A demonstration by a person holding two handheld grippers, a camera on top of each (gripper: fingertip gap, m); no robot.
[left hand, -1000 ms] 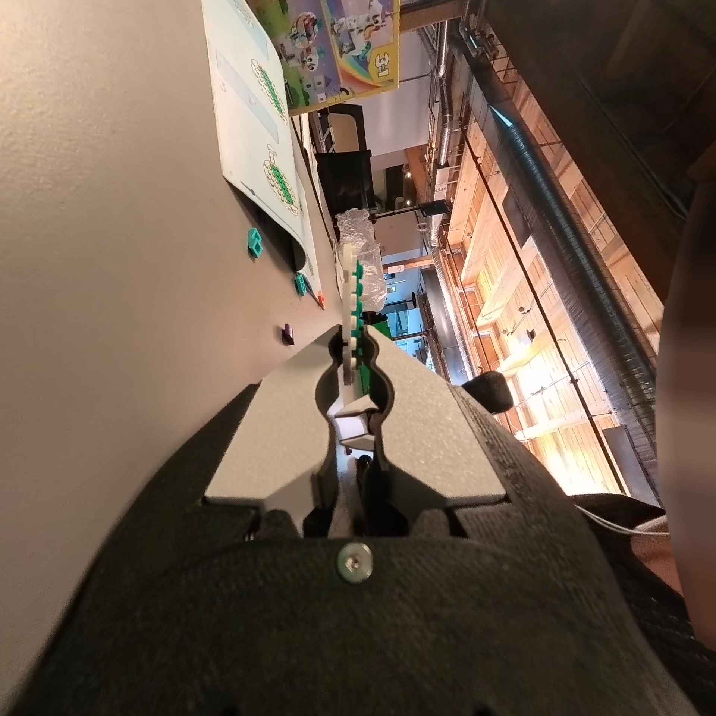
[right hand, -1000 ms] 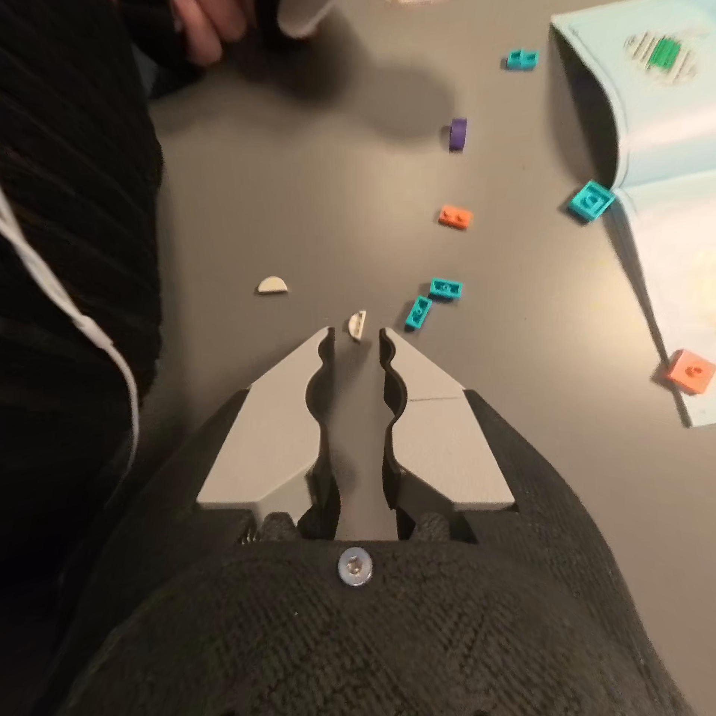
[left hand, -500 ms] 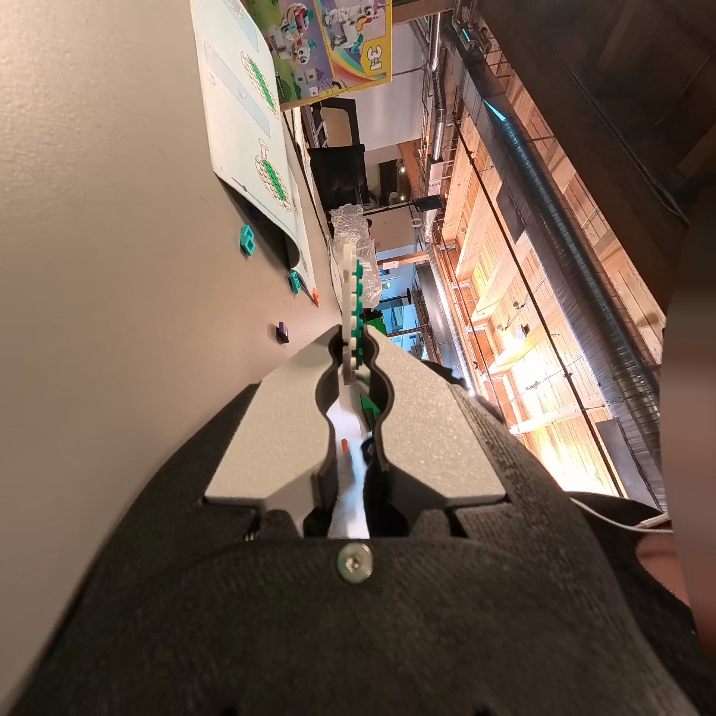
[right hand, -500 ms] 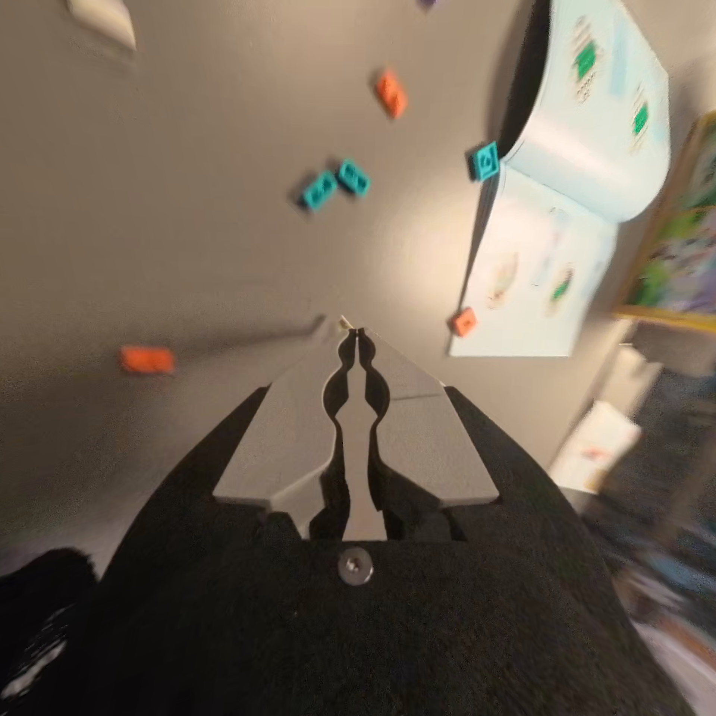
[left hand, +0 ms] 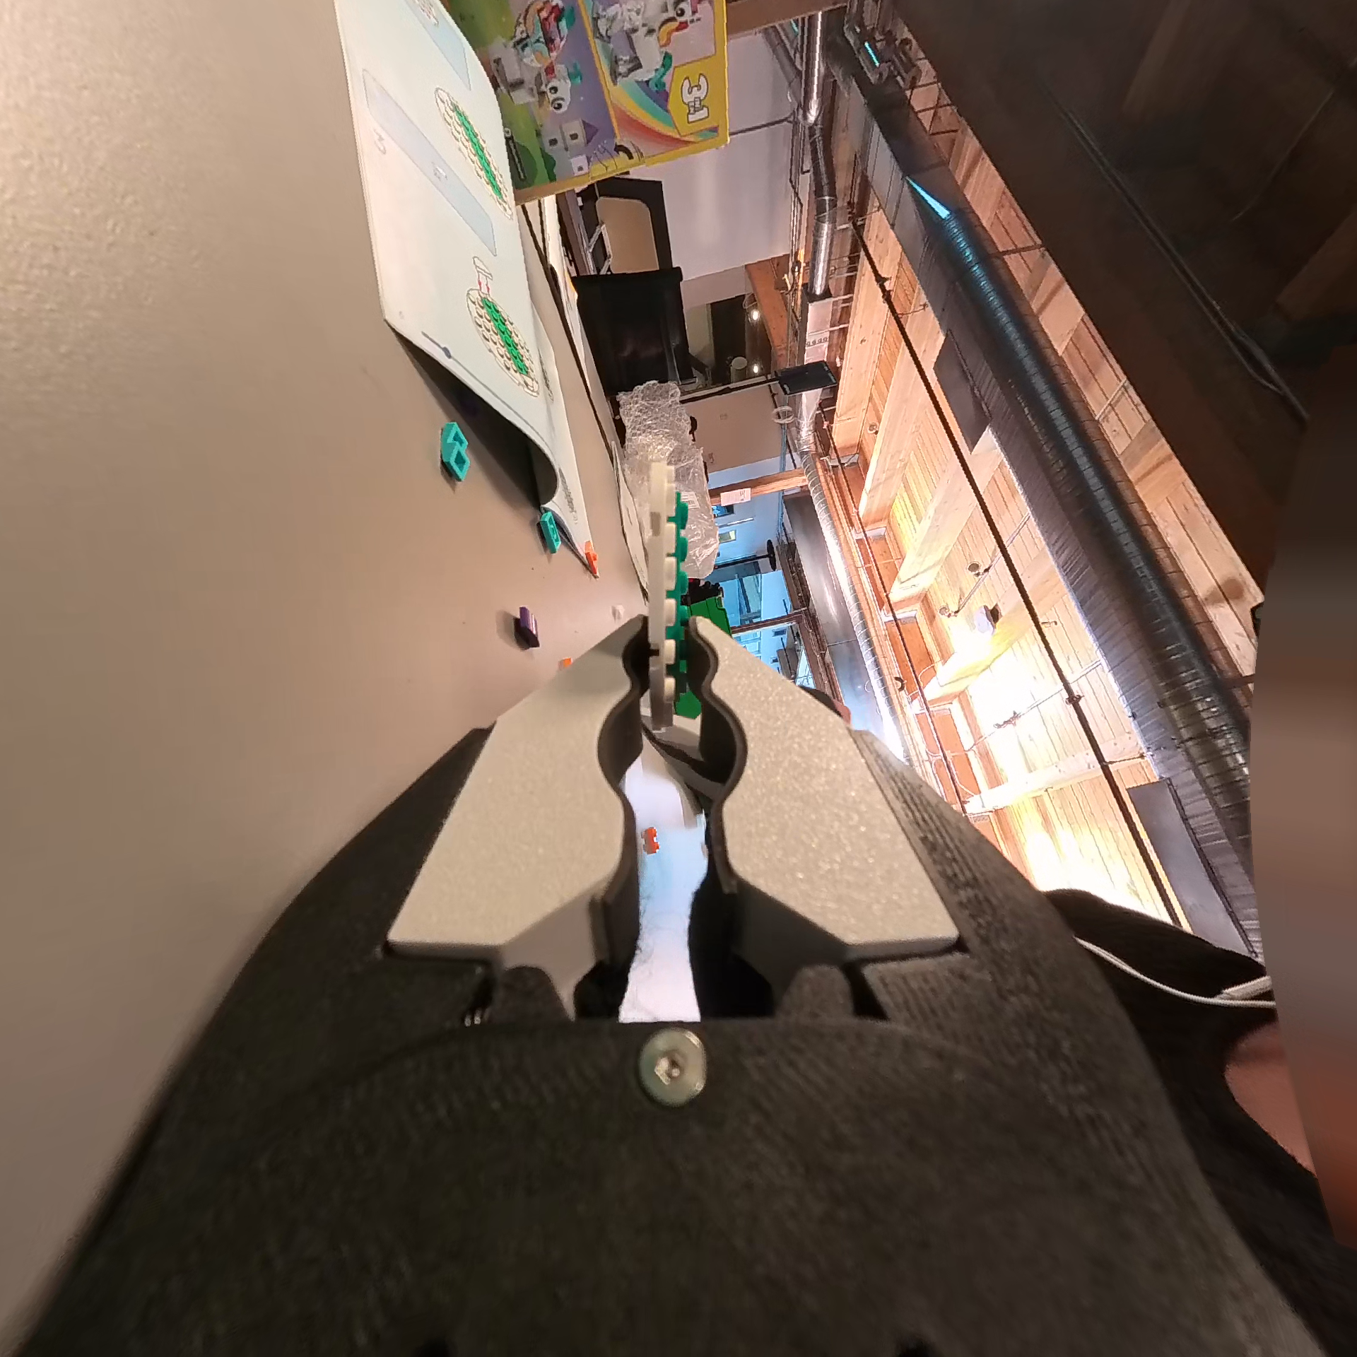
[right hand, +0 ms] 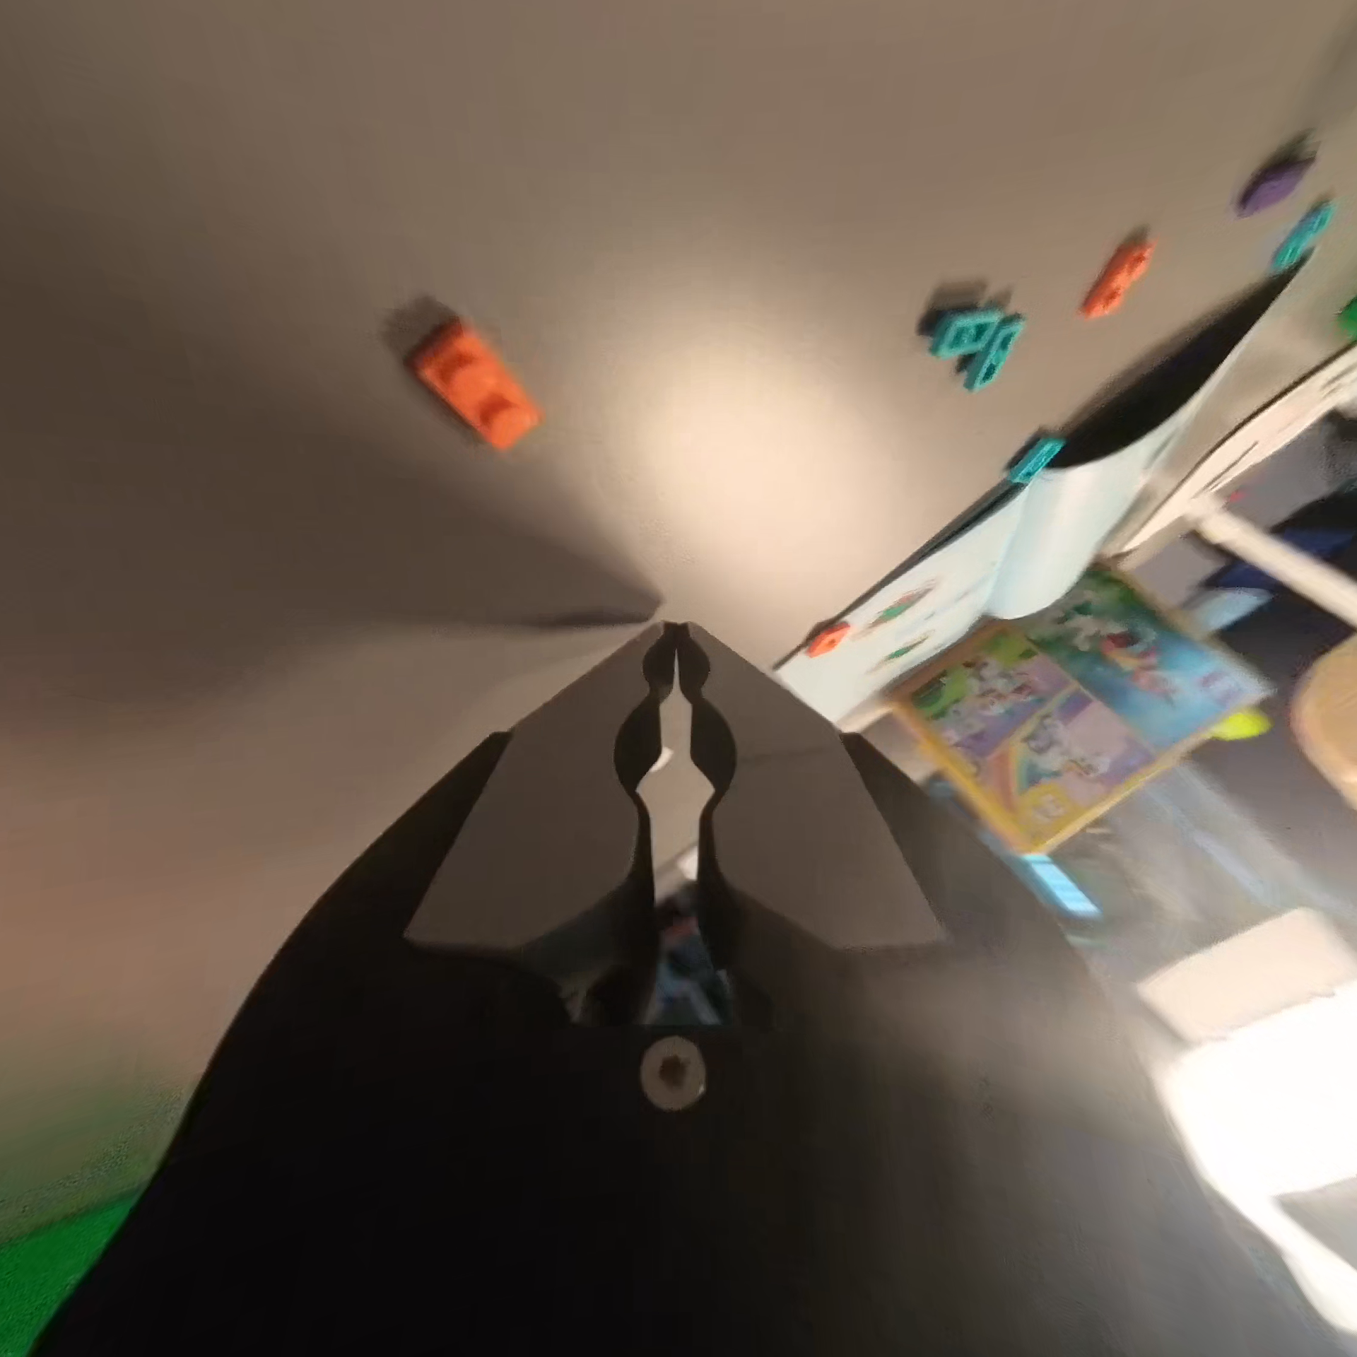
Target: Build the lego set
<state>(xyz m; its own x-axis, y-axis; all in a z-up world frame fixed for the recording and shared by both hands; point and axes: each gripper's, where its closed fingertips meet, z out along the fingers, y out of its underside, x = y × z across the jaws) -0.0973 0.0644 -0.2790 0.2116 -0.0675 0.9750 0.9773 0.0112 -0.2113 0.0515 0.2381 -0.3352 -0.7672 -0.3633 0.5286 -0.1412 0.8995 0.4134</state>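
The left tongs (left hand: pixel 670 631) reach up the middle of the left wrist view, grey fingers (left hand: pixel 558 749) clamped on something thin held edge-on. The right tongs (right hand: pixel 674 630) fill the lower centre of the blurred right wrist view, tips pressed nearly together; whether they pinch anything is unclear.

My left wrist view is rolled sideways, skimming low along the worktop (left hand: pixel 183 514) toward the instruction booklet (left hand: pixel 440 220) and the hall beyond. My right wrist view, blurred, tilts close over that worktop; both share the booklet (right hand: pixel 1028 543) and Lego box (right hand: pixel 1065 705).
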